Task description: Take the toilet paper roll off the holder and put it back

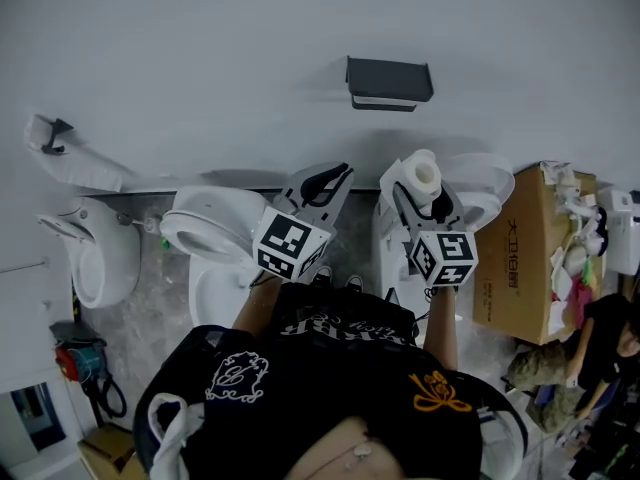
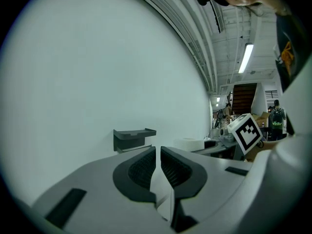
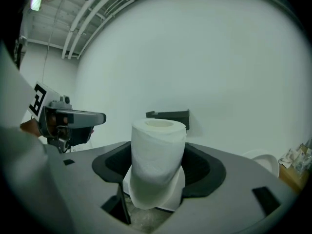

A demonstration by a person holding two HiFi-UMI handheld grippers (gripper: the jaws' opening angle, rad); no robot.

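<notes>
Returning the toilet paper roll (image 3: 158, 155) likely calls for lining its core up with the holder (image 3: 169, 117) before loosening the grip. How the holder takes the roll is not clear from here. The right hand-held gripper (image 3: 157, 172) clamps the roll upright between its jaws, well short of the wall-mounted holder. The left hand-held gripper (image 2: 158, 165) is nearly closed and empty.

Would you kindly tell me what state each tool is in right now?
Left tool: closed, nothing between its jaws.
Right tool: closed on the toilet paper roll, which stands upright.
</notes>
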